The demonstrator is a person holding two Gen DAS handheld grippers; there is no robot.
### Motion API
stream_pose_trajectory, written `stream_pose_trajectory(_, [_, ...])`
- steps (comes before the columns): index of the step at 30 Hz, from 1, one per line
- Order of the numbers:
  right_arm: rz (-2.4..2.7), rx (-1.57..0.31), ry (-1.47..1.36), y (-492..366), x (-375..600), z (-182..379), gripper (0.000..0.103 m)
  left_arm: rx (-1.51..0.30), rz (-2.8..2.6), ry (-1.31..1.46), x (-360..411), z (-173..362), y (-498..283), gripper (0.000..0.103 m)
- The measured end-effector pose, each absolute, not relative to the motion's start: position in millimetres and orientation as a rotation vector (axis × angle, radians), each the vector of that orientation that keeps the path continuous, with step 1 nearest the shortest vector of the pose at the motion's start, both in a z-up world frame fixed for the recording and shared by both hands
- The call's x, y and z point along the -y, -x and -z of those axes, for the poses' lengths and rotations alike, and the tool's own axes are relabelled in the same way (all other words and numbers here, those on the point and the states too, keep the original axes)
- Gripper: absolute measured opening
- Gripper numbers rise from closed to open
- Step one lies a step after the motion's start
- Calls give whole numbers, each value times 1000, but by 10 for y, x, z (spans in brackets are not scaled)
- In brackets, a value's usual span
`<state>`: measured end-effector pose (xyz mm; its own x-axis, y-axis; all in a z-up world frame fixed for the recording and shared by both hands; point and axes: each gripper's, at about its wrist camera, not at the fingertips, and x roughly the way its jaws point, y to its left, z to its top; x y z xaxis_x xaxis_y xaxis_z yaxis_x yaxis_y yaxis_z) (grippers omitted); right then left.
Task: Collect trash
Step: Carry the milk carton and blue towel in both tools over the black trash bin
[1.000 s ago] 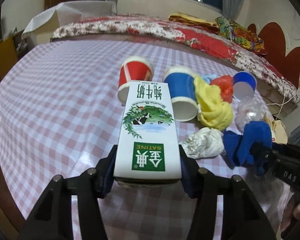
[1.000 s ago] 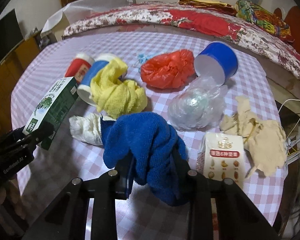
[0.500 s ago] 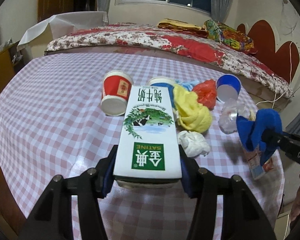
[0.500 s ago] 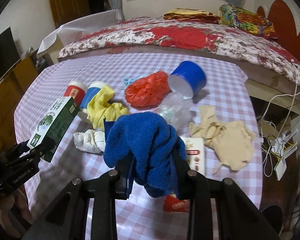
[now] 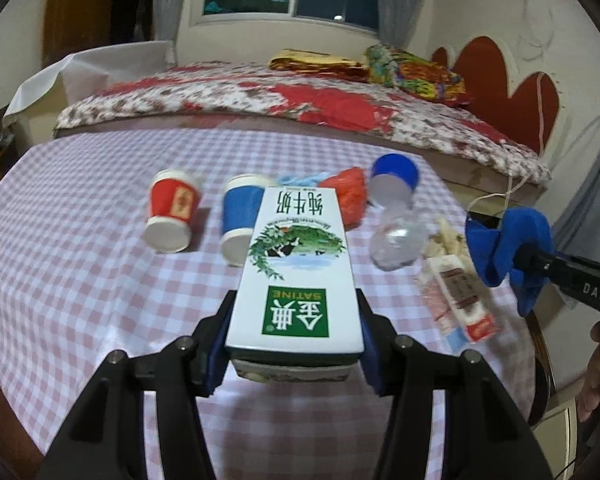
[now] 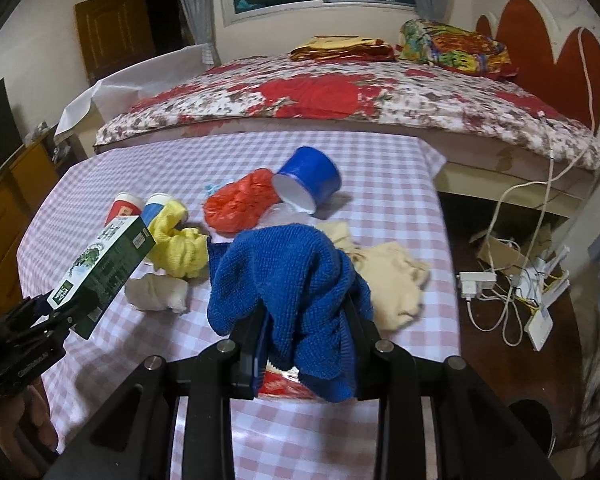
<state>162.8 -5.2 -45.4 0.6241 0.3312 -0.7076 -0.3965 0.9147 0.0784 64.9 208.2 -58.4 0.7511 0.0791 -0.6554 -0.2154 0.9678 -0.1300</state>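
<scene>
Left gripper [image 5: 296, 344] pinching milk carton [image 5: 296, 276], held above checked table [image 5: 80, 264] | Right gripper [image 6: 306, 344] clamped on blue cloth [image 6: 288, 280], raised | Cups beyond

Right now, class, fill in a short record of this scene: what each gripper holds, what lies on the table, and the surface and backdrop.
left gripper: shut on milk carton
right gripper: shut on blue cloth
surface: table with pink checked cover
cups: red cup, blue cup, both upside down; blue tub on its side
soft items: yellow cloth, red bag, white wad, beige cloth
other: clear bag, snack box
backdrop: bed with floral cover
</scene>
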Motion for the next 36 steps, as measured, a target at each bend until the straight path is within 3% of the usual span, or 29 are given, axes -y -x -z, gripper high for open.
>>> stream_pose_trajectory(22, [-72, -781, -37, -1239, 1997, 437, 33, -723, 212, 34, -516, 436, -968, 54])
stream_pose_trajectory(36, [171, -842, -143, -795, 3363, 799, 33, -778, 496, -116, 813, 584, -973, 54])
